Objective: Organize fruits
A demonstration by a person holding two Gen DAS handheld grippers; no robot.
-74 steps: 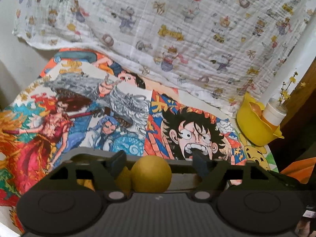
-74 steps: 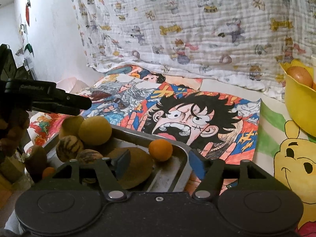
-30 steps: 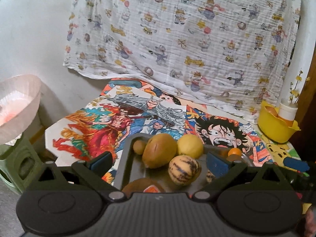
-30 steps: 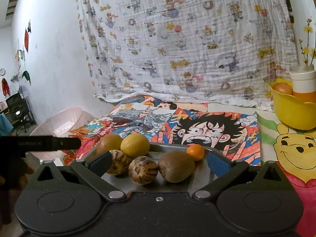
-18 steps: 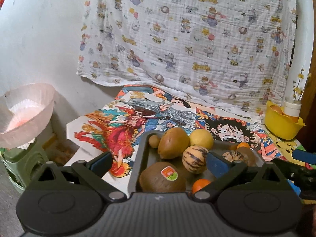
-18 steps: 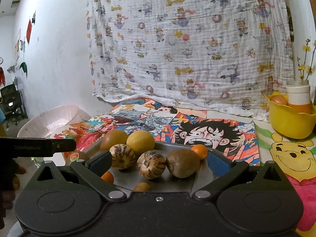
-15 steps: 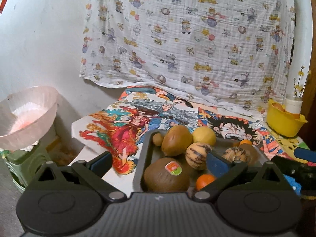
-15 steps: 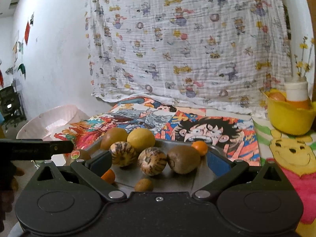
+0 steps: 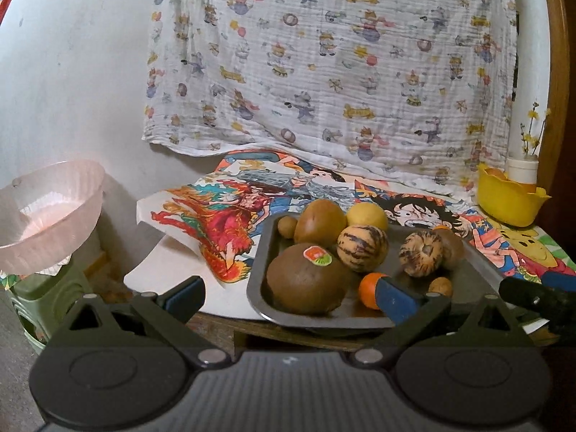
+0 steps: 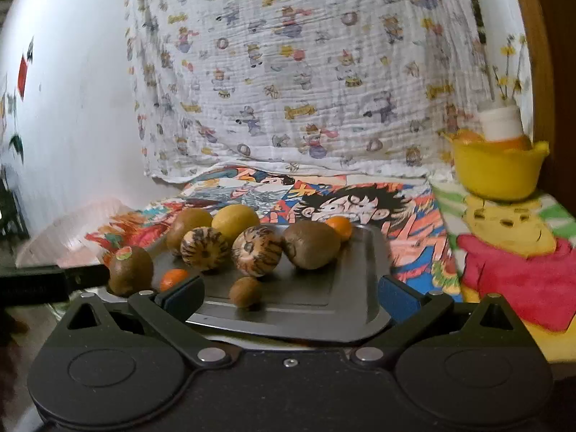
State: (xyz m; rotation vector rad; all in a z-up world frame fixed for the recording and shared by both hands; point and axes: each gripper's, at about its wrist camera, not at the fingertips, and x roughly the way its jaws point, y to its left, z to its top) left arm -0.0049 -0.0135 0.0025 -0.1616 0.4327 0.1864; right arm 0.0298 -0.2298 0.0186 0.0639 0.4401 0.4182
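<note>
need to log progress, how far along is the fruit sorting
Barely started. Done: one fruit sits in the yellow bowl. In hand: nothing; left gripper and right gripper are open and empty. Left: the fruit on the tray, including the stickered kiwi and lemon.

- A metal tray [image 9: 259,289] is set at the near edge of a table [image 9: 169,270], on printed cloths.
- Kiwis [image 9: 306,279], two striped melons [image 9: 361,248] and small oranges [image 9: 370,289] are held in the tray.
- A bowl [image 9: 507,205] is placed at the far right.
- A basin [image 9: 50,216] is seen left of the table.
</note>
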